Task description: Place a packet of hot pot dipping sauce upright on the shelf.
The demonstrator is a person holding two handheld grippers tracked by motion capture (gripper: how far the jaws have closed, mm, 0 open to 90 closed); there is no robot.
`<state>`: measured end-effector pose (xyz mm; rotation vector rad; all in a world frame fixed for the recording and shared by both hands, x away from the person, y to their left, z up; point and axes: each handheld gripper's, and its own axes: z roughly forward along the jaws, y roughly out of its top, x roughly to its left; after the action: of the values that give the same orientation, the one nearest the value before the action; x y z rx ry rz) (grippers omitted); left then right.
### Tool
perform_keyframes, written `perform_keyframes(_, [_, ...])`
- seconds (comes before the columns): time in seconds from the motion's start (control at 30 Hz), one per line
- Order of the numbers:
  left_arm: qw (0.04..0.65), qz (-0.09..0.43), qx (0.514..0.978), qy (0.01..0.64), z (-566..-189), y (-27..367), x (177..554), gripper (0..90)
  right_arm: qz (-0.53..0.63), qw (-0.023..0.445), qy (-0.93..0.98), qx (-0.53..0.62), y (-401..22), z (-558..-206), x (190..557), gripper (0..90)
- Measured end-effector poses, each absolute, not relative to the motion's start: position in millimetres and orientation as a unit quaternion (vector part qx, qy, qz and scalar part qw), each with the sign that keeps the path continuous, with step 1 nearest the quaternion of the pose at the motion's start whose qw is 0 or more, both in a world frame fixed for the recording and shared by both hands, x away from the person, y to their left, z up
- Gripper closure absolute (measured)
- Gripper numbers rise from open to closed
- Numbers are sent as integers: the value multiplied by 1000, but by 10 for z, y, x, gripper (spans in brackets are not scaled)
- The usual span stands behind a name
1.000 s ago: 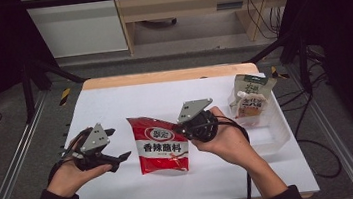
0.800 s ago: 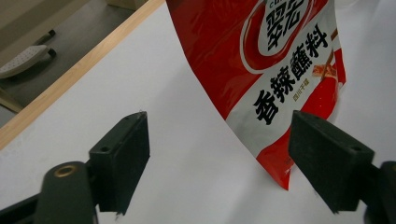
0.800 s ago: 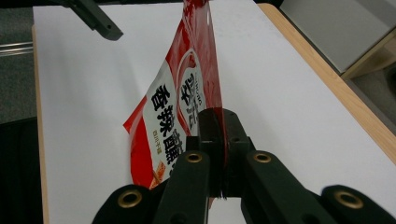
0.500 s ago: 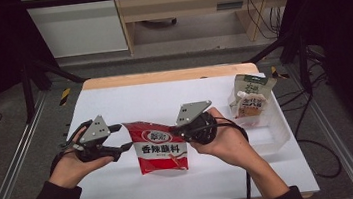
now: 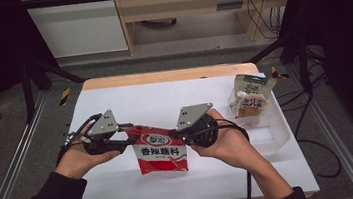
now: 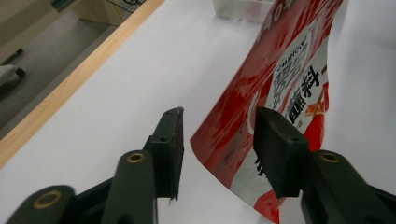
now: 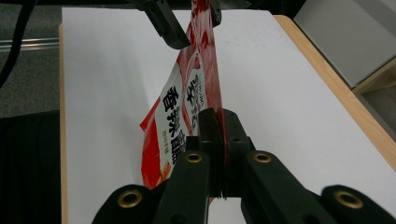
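Observation:
A red snack pouch [image 5: 161,150] with white lettering hangs upright over the white table [image 5: 115,106]. My right gripper [image 5: 176,135] is shut on its upper right corner; in the right gripper view the jaws [image 7: 215,116] pinch the pouch's [image 7: 184,105] edge. My left gripper [image 5: 127,135] sits at the upper left corner. Its jaws have just been closing, with the pouch's [image 6: 280,79] corner between them. In the left gripper view my left gripper [image 6: 219,116] still shows a gap between one pad and the film.
A clear plastic bin [image 5: 274,131] stands at the table's right side, with a beige and green spouted pouch [image 5: 251,98] upright in it. The wooden far edge [image 5: 162,76] borders the table. Metal frame rails run along both sides.
My left gripper has moved right and slightly up to the pouch's upper left corner, and its jaws have narrowed around it. The right gripper has kept still, holding the pouch.

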<state>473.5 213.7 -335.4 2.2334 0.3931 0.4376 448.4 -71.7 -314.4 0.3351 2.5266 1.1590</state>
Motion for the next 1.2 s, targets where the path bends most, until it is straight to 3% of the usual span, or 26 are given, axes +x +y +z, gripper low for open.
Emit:
perform_keyframes(0.5, [400,138,893,153,-3312,2052,4687,887,384,161,900,129,-794,-3155,4514,900])
perform_keyframes(0.73, [386,142,900,144,-3253,1990,4643,898,365,154,909,128,-817,-3121,4505,884])
perform_keyframes(0.97, [385,148,900,137,-3232,1956,4624,899,346,152,918,120,-829,-3099,4499,777])
perform_keyframes(1.2, [389,152,899,128,-3223,1948,4603,899,326,150,926,115,-786,-3110,4526,732])
